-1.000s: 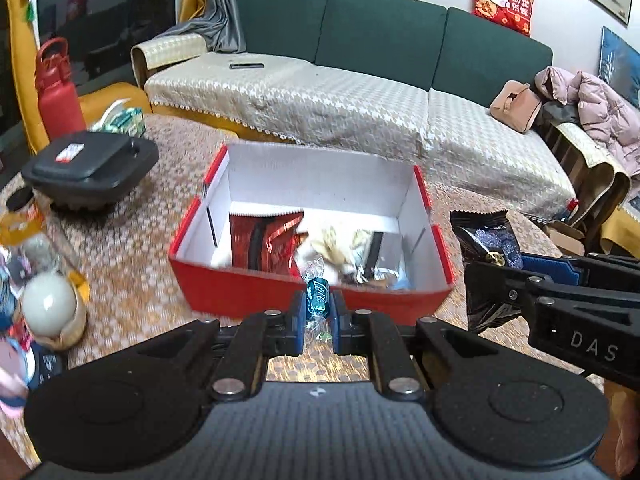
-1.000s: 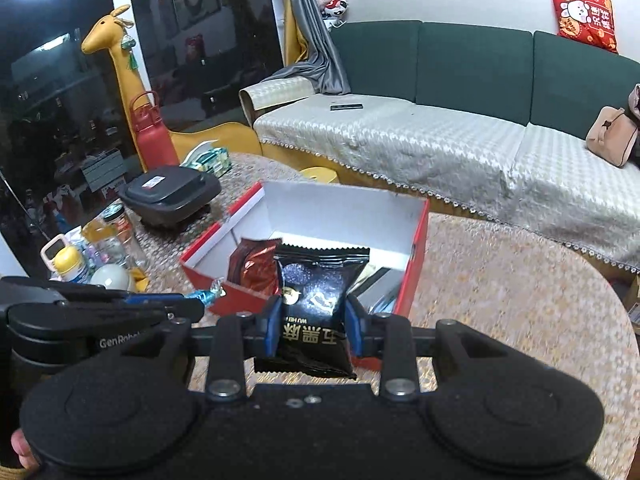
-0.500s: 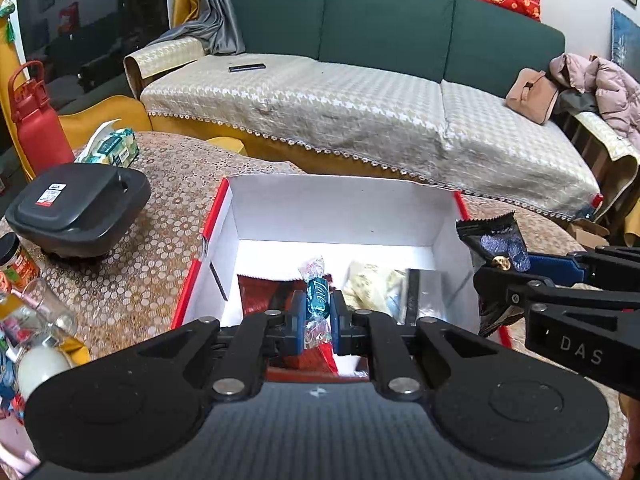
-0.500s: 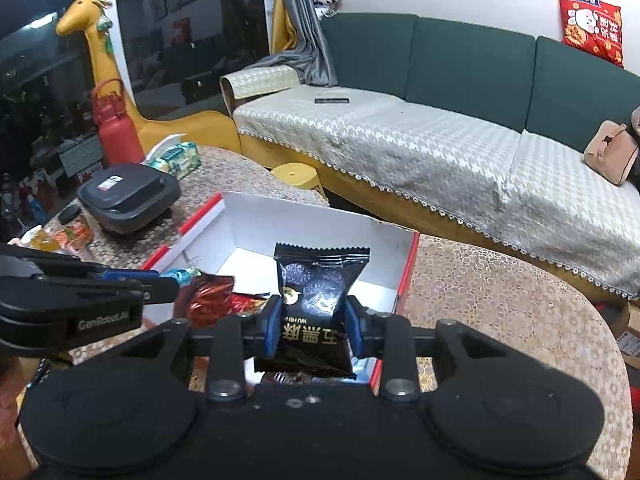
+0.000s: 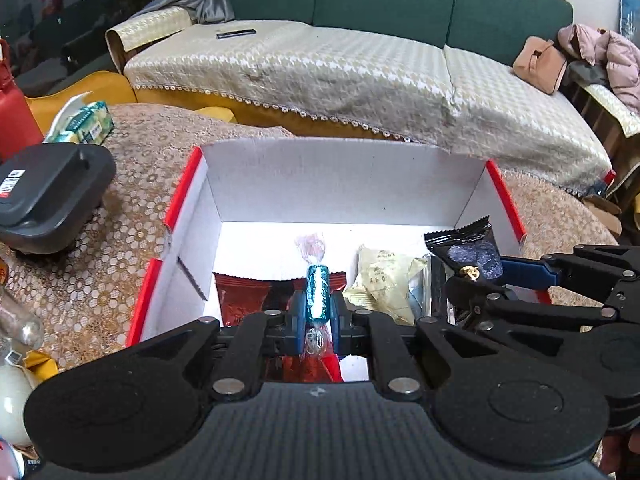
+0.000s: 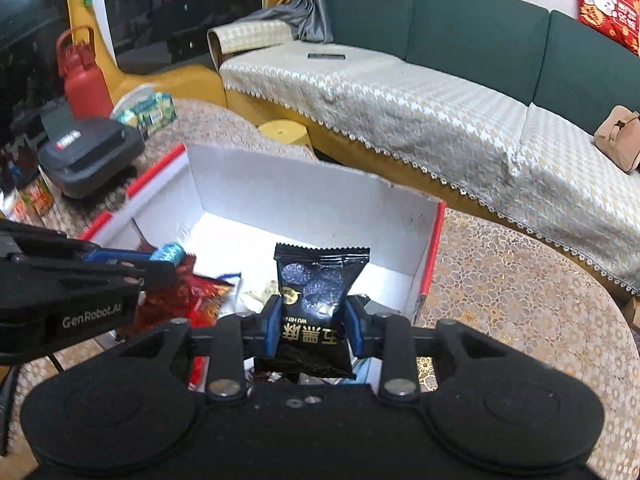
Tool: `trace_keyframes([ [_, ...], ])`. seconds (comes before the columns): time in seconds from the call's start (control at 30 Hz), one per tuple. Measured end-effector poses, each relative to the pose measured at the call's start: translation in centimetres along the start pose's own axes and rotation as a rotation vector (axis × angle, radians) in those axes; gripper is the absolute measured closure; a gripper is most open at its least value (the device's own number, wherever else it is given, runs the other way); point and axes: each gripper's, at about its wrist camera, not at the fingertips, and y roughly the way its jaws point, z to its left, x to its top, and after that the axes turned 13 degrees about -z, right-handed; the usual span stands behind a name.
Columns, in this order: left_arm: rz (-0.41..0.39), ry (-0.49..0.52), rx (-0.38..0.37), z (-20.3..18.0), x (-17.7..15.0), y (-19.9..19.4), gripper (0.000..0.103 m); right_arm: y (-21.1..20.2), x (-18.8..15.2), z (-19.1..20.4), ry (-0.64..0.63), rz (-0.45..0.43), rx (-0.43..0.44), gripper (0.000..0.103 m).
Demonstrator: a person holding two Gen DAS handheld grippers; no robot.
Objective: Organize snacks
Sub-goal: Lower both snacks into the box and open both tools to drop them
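A red box with a white inside [image 5: 344, 176] stands on the table; it also shows in the right wrist view [image 6: 304, 200]. My left gripper [image 5: 317, 312] is shut on a teal wrapped candy [image 5: 317, 296] and holds it over the box's near left part, above a red snack packet [image 5: 244, 292]. My right gripper [image 6: 313, 320] is shut on a black snack packet [image 6: 320, 280] and holds it over the box's right part. The black packet also shows in the left wrist view [image 5: 468, 248]. A pale yellow packet [image 5: 380, 276] lies in the box.
A black lidded container [image 5: 48, 188] sits left of the box, with a red bottle [image 6: 82, 76] and a green tissue pack [image 5: 84, 124] behind it. Jars and bottles [image 5: 16, 332] crowd the near left. A green sofa [image 5: 360, 52] stands beyond the table.
Both grippers have moved forward and down over the open box, each still holding its snack. The box looms larger in both views.
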Motion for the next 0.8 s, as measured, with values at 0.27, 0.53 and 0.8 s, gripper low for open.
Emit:
trace_keyframes([
  [0.27, 0.007, 0.018, -0.029, -0.8, -0.4, 0.8, 0.091, 1.1, -1.1, 0.8, -0.031, 0.034, 0.004, 0.071],
  [0.53, 0.013, 0.0, -0.048, -0.9, -0.7, 0.4, 0.087, 0.8, -1.2, 0.5, -0.001, 0.054, 0.013, 0.071],
  [0.8, -0.01, -0.04, -0.057, -0.4, -0.6, -1.2, 0.05, -1.0, -1.2, -0.8, 0.05, 0.045, 0.019, 0.07],
])
